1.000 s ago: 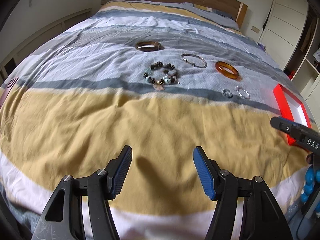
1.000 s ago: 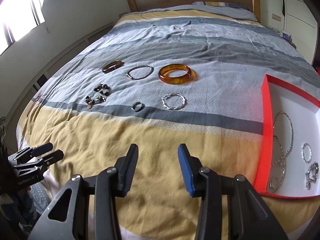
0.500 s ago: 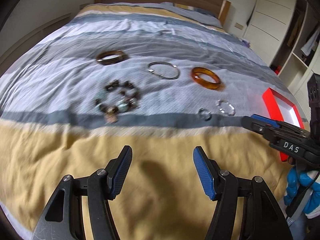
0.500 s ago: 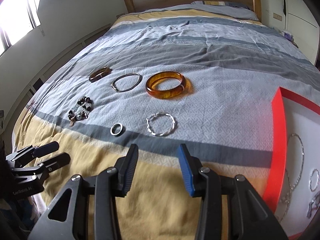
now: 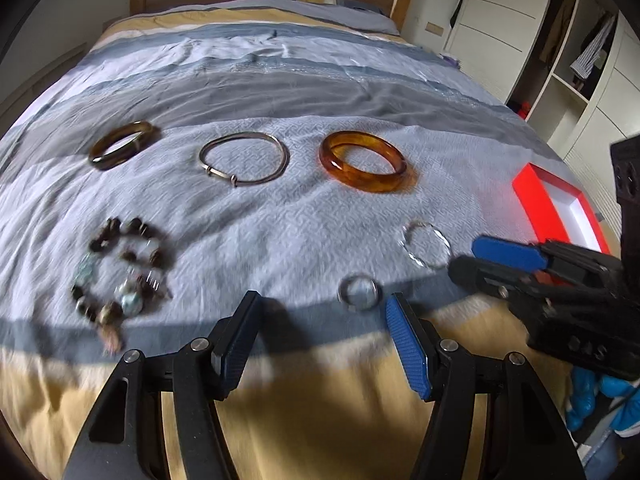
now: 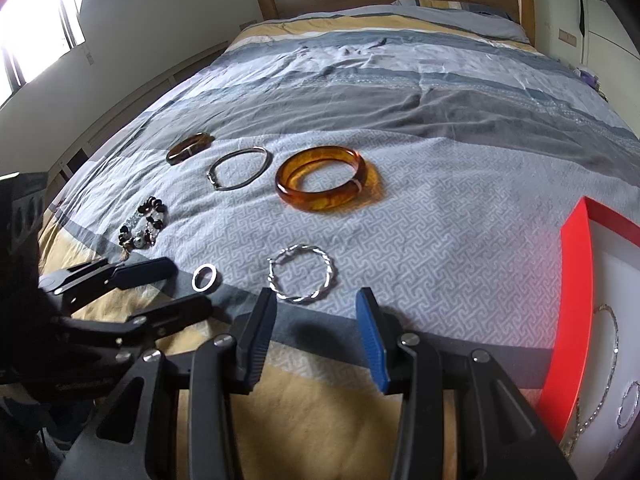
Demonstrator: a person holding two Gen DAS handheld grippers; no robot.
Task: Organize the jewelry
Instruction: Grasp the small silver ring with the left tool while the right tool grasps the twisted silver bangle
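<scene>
Amber-coloured translucent resin bangle (image 6: pixel 322 184), biggest piece on the striped grey-and-yellow bedspread (image 6: pixel 440 240), sits centre frame in the right wrist view — looks rigid, thick and glossy, probably slick, so pinching across one wall of the band seems safest. Left of it, the thin plain silver wire bangle (image 6: pixel 239 169) and the dark brown polished bangle (image 6: pixel 189 147) in the upper left: stiff hoops, light. Lower left, the beaded bracelet of dark and pale stones (image 6: pixel 143 226) will likely flop and drape. Right in front of the right gripper (image 6: pixel 316 334), jaws apart and empty, lies the twisted silver bracelet (image 6: pixel 301 279) — thin, light, take it across the rim. Smallest, the small silver ring (image 6: pixel 204 277), just ahead of the left gripper (image 5: pixel 322 334), also open and empty; tiny and low on soft cloth, a fiddly pinch. Red-rimmed white tray (image 6: pixel 574 280) waits at the right edge, chains already inside; the two grippers sit close together and could crowd each other
</scene>
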